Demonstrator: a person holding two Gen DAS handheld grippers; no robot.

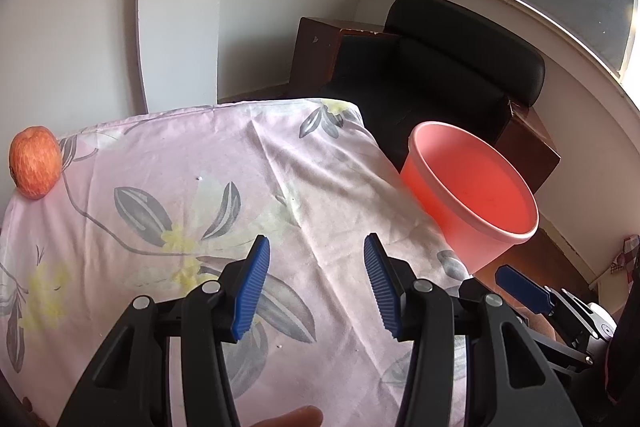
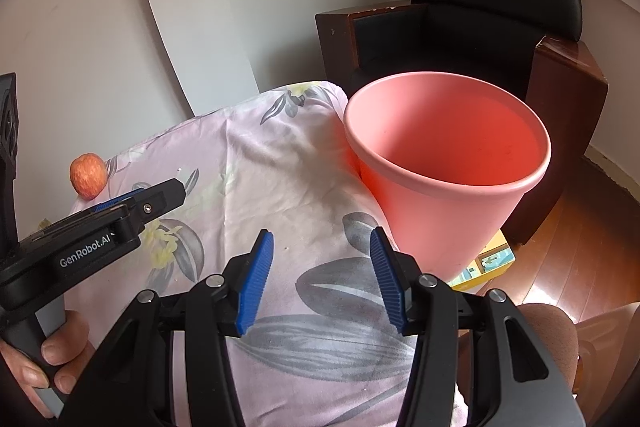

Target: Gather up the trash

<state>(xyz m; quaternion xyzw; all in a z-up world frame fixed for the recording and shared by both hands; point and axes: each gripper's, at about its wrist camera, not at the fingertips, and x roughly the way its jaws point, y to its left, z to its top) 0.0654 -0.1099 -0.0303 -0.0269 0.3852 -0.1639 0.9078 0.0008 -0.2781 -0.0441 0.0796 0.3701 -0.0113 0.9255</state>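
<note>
Left wrist view: apple (image 1: 35,162) at the tablecloth's (image 1: 240,163) far left edge, possibly the trash. Left gripper (image 1: 316,285) and right gripper (image 2: 322,281) both gape, empty. Bin (image 2: 448,163) right. Risk: a nudge rolls the apple off.

The flowered cloth (image 1: 248,167) lies bare ahead of both grippers, open to pass over. An apple (image 1: 36,163) sits at its far left corner; a pink bin (image 2: 448,163) stands against the right edge.
</note>
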